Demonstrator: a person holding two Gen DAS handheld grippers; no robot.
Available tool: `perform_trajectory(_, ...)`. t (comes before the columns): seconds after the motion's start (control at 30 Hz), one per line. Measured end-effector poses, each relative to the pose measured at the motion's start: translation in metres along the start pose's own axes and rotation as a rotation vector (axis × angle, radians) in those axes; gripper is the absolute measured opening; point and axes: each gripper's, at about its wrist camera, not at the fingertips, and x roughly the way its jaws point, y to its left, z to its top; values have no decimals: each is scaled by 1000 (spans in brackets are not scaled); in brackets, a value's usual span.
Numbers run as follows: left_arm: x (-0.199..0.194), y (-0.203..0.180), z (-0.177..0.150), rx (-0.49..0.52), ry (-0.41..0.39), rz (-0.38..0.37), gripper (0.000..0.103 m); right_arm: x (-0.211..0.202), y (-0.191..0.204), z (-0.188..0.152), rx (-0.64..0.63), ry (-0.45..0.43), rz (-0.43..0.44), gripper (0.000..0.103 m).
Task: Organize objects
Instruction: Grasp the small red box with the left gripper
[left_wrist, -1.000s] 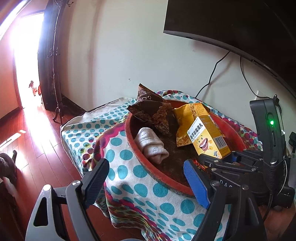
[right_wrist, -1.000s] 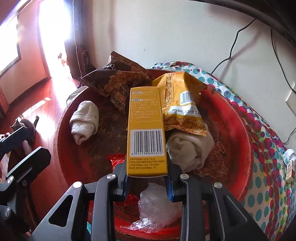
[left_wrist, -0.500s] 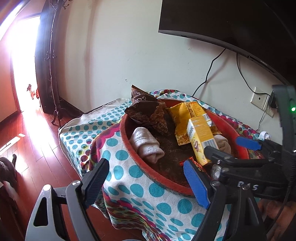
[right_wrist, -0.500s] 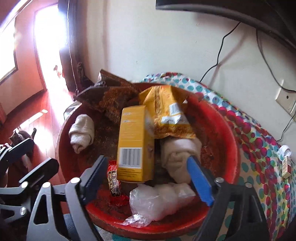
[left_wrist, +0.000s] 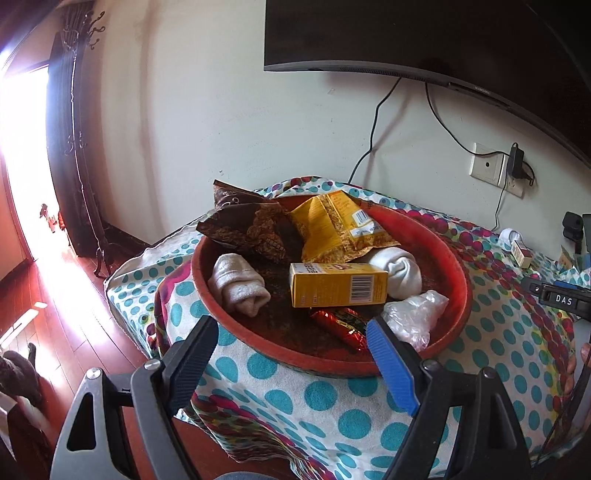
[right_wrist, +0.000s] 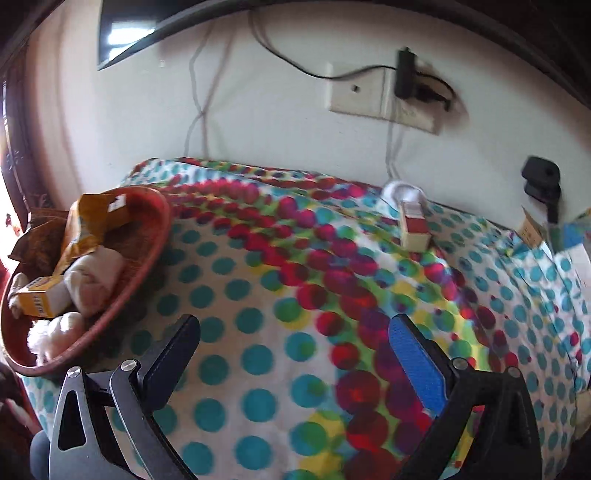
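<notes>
A round red basin (left_wrist: 463, 291) sits on the polka-dot cloth. In it lie a yellow box (left_wrist: 338, 285) on its side, a yellow snack bag (left_wrist: 334, 227), a brown bag (left_wrist: 245, 221), two rolled socks (left_wrist: 238, 286) (left_wrist: 397, 267), a red wrapper (left_wrist: 341, 326) and a clear plastic bag (left_wrist: 415, 314). My left gripper (left_wrist: 291, 360) is open and empty at the basin's near rim. My right gripper (right_wrist: 293, 354) is open and empty over the cloth, right of the basin (right_wrist: 155, 236). A small red and cream box (right_wrist: 415, 227) stands farther right near the wall.
A TV (left_wrist: 424, 37) hangs above with cables running to a wall socket (right_wrist: 373, 96). A white round object (right_wrist: 400, 192) and a black device (right_wrist: 543, 181) sit at the cloth's back edge. Wooden floor (left_wrist: 55, 314) lies to the left.
My right gripper opened and let go of the yellow box, which now lies on its side in the basin. The gripper then swung away to the right over the cloth.
</notes>
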Motion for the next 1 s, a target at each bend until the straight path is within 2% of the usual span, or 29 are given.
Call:
perform_trajectory(0.2, 0, -27, -6, 61, 27, 6, 85, 3, -50, -7, 42, 12, -69, 102)
perform_trajectory(0.33, 3, -49, -5, 66, 61, -37, 85, 10, -74, -4, 80, 23, -89, 102)
perform_trajectory(0.43, 8, -75, 1, 99, 89, -96, 85, 15, -89, -2, 83, 35, -101, 102)
perform_trajectory(0.57, 18, -121, 24, 137, 115, -202, 85, 24, -110, -1, 97, 65, -114, 102)
perform_trajectory(0.67, 34, -162, 47, 164, 125, -264, 85, 26, -130, -4, 198, 79, -71, 102)
perform_trajectory(0.77, 55, -209, 63, 221, 131, -278, 85, 30, -142, -7, 272, 102, -48, 103)
perform_trajectory(1.0, 102, -301, 81, 310, 125, -333, 85, 25, -156, -12, 366, 81, -46, 103)
